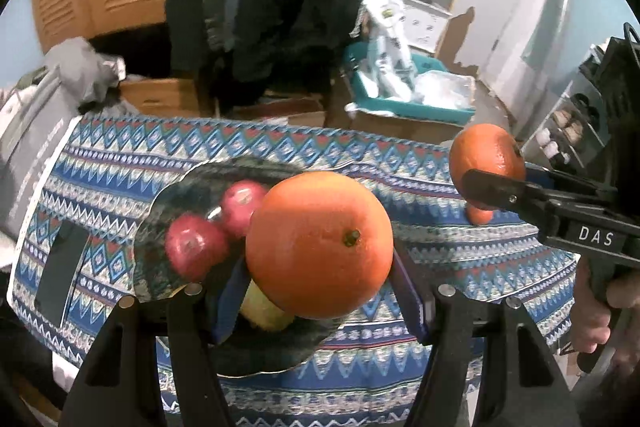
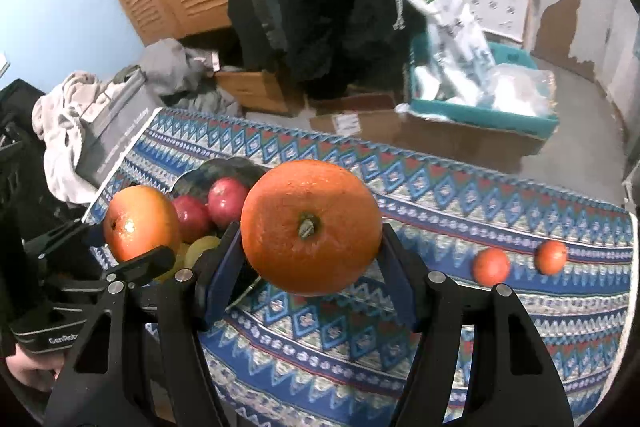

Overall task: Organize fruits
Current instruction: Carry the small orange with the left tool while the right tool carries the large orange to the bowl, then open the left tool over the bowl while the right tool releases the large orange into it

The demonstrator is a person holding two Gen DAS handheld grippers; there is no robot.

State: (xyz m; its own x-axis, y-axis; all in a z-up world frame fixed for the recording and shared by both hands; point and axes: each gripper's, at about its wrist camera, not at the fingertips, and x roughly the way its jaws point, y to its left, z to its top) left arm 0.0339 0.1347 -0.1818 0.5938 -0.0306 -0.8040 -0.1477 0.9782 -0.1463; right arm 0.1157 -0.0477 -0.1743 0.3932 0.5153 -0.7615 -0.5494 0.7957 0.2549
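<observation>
Left claw (image 1: 320, 303) is clamping a round, dimpled orange (image 1: 319, 245). Right claw (image 2: 310, 263) is gripping another orange (image 2: 311, 227), both partly open above the patterned worktop (image 2: 500, 327).

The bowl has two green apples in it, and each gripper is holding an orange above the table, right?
Nearly. The two apples in the bowl are red, not green; the left wrist view shows that. The rest holds: the left gripper grips one orange and the right gripper grips another orange, both above the table.

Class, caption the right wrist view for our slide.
Right tongs grip a large round orange above the patterned blue tablecloth.
</observation>
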